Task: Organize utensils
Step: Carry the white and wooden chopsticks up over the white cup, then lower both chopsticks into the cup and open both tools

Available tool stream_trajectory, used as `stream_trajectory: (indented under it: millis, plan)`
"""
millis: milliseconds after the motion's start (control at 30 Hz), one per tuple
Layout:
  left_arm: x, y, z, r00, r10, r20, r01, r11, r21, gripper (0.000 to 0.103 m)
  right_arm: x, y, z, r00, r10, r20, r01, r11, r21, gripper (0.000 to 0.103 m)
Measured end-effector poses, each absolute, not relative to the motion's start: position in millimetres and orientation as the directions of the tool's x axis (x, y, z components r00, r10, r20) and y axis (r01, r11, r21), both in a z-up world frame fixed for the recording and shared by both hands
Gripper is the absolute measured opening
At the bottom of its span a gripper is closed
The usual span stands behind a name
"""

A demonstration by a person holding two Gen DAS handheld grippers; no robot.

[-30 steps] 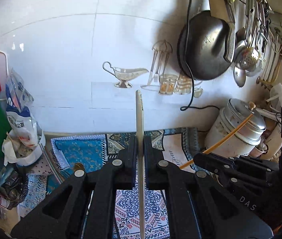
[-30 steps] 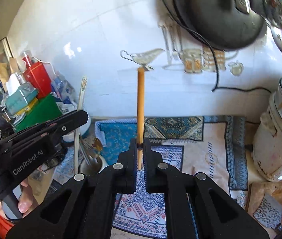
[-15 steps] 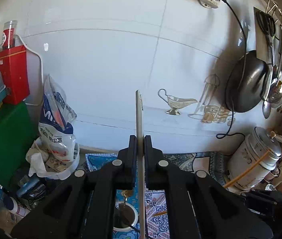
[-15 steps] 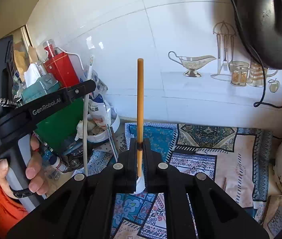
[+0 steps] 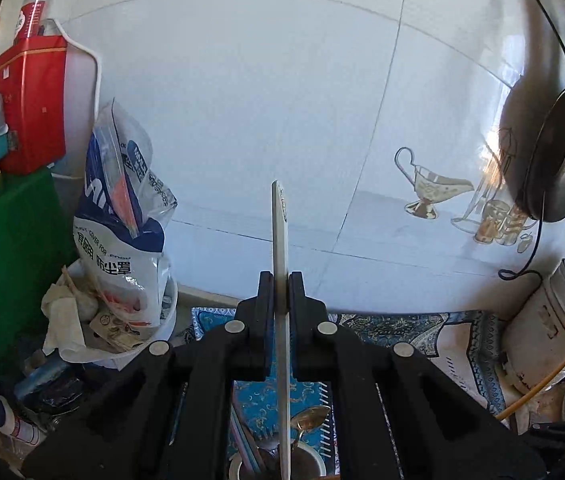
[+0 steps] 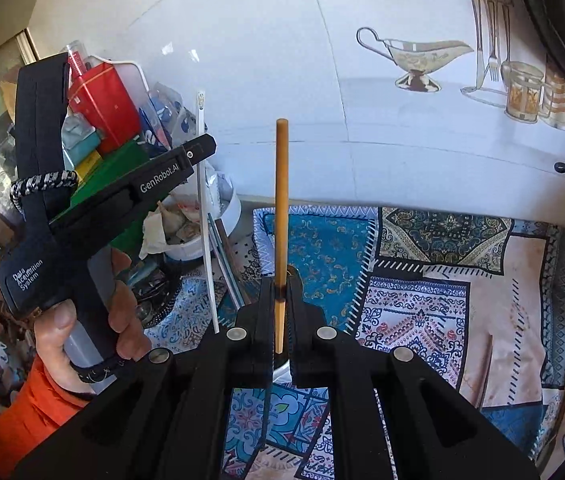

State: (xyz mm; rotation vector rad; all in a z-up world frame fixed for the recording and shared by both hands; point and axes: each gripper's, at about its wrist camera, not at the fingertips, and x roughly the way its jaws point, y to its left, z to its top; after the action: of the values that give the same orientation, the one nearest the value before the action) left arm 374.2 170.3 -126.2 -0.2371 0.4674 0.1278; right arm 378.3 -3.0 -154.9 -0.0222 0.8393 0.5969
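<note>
My left gripper (image 5: 281,280) is shut on a flat white utensil handle (image 5: 279,236) that stands upright; its lower end reaches down to a white holder cup (image 5: 314,462) with a metal spoon (image 5: 309,419) in it. My right gripper (image 6: 281,284) is shut on a wooden chopstick (image 6: 281,184), also upright, over a white cup (image 6: 281,372) mostly hidden behind the jaws. The left gripper (image 6: 202,148) and its white utensil (image 6: 204,216) show at the left of the right wrist view.
A patterned mat (image 6: 434,280) covers the counter. A white bowl of scraps (image 6: 218,232), a plastic bag (image 5: 122,208), a red tin (image 5: 30,100) and a green box (image 5: 6,264) crowd the left. A metal pot (image 5: 554,320) and a hanging pan (image 5: 558,152) are at the right.
Both grippers have swung left and moved closer to the holder cup, each still holding its utensil upright. The left view now faces the bag and red tin.
</note>
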Motion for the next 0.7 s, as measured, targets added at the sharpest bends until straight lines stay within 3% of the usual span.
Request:
stream_trajectory:
  millis: [433,700]
  plan:
    - [377,165,-178,0.886,0.108,-0.450,-0.186,0.974,-0.132,0.005,397,14,-191,0.445,0.446,-0.776,-0.498,0.844,0.199,0.005]
    - [364,168,-193,0.838,0.058,-0.543,-0.155,0.979,-0.134,0.005,401,21,-199,0.417,0.432,-0.800,-0.508,0.840,0.189,0.006]
